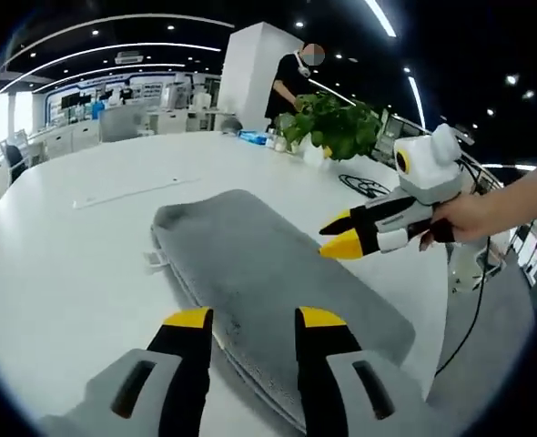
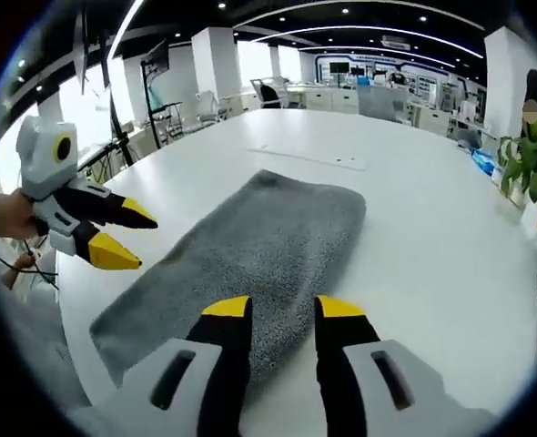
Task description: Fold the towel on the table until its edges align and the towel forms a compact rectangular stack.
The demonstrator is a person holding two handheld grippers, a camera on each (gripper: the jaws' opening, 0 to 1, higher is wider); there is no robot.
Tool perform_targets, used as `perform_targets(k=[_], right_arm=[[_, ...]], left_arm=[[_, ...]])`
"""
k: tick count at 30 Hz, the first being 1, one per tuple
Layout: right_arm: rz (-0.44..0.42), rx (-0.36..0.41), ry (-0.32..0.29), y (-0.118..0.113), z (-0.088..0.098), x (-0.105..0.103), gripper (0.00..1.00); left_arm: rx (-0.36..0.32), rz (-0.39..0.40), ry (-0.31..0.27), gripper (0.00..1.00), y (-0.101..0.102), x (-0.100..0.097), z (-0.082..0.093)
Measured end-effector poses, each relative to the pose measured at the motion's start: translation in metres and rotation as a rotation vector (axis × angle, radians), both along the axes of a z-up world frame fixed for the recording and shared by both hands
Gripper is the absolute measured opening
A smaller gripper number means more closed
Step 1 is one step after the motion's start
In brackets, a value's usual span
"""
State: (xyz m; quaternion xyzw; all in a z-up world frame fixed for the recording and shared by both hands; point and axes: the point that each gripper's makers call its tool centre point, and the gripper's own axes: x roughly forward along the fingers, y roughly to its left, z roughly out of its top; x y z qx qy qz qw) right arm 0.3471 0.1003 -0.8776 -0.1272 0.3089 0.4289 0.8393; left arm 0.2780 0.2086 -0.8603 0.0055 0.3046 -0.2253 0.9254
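Two handheld claws, black jaws with yellow tips on pale grey bodies

The left claw point(image 1: 252, 320) has two broad black jaws capped with yellow pads, each rising from a light grey housing with a dark oblong slot. The right claw point(image 2: 282, 309) is built alike: black jaws, yellow tips, grey slotted bases. Seen from the side in the left gripper view, it is slim and pointed, black with white patches, topped by a white body bearing a yellow-ringed round part, gripped by a hand point(image 1: 473, 217).
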Motion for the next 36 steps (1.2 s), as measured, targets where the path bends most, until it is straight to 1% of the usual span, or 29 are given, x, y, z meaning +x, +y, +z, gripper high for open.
perform_targets(k=[1,3,4,5,6,7,8,9,10,12,13,16,17,18,19,20,22,24,27,31,33,36], right_arm=[[0.007,-0.003,-0.008,-0.001,0.001,-0.003,0.29],[0.015,0.001,-0.011,-0.001,0.004,-0.008,0.31],[0.032,0.0,-0.019,-0.001,0.005,-0.013,0.32],[0.042,0.001,-0.022,-0.001,0.006,-0.016,0.33],[0.054,0.0,-0.027,-0.001,0.007,-0.021,0.35],[0.061,0.002,-0.026,-0.002,0.007,-0.024,0.36],[0.07,0.004,-0.027,-0.002,0.007,-0.027,0.36],[0.075,0.004,-0.025,-0.003,0.007,-0.029,0.36],[0.078,0.003,-0.019,-0.005,0.005,-0.033,0.36],[0.092,0.0,-0.009,-0.007,0.002,-0.041,0.36],[0.1,-0.004,-0.007,-0.009,0.001,-0.045,0.36],[0.123,-0.005,-0.004,-0.011,0.0,-0.056,0.37],[0.132,-0.004,-0.001,-0.011,0.0,-0.059,0.38],[0.143,-0.004,-0.003,-0.012,0.0,-0.064,0.38],[0.151,-0.004,-0.004,-0.011,-0.001,-0.066,0.39],[0.194,-0.009,0.001,-0.01,-0.002,-0.074,0.39],[0.263,-0.041,-0.013,-0.008,-0.006,-0.086,0.39],[0.293,-0.044,-0.018,-0.006,-0.006,-0.096,0.4],[0.313,-0.025,-0.002,-0.003,-0.004,-0.108,0.4],[0.347,-0.039,0.001,-0.006,-0.007,-0.119,0.4],[0.361,-0.045,0.003,-0.009,-0.008,-0.125,0.4],[0.384,-0.05,0.003,-0.01,-0.01,-0.133,0.38]], left_arm=[[0.017,-0.026,-0.006,0.41,-0.003,-0.003,0.0],[0.021,-0.054,-0.004,0.44,-0.01,-0.009,0.0],[0.019,-0.07,0.003,0.46,-0.014,-0.013,-0.001],[0.023,-0.117,0.011,0.48,-0.022,-0.02,-0.003],[0.03,-0.131,0.011,0.51,-0.024,-0.022,-0.004],[0.05,-0.175,0.013,0.52,-0.031,-0.031,-0.007],[0.051,-0.205,0.017,0.51,-0.036,-0.036,-0.009],[0.039,-0.22,0.017,0.51,-0.039,-0.04,-0.01],[0.018,-0.212,0.019,0.51,-0.041,-0.043,-0.011],[0.015,-0.219,0.026,0.52,-0.044,-0.049,-0.014],[0.023,-0.227,0.027,0.52,-0.045,-0.052,-0.015],[0.056,-0.293,0.044,0.54,-0.051,-0.065,-0.021],[0.076,-0.311,0.042,0.56,-0.052,-0.067,-0.022],[0.11,-0.339,0.035,0.58,-0.053,-0.071,-0.024],[0.12,-0.342,0.034,0.6,-0.053,-0.071,-0.025],[0.139,-0.358,0.036,0.61,-0.055,-0.074,-0.027],[0.136,-0.381,0.038,0.61,-0.061,-0.079,-0.029],[0.137,-0.391,0.038,0.61,-0.065,-0.081,-0.031],[0.162,-0.428,0.036,0.61,-0.071,-0.085,-0.033],[0.194,-0.463,0.033,0.59,-0.075,-0.092,-0.034],[0.203,-0.472,0.033,0.57,-0.075,-0.095,-0.035],[0.223,-0.475,0.032,0.51,-0.074,-0.098,-0.037]])
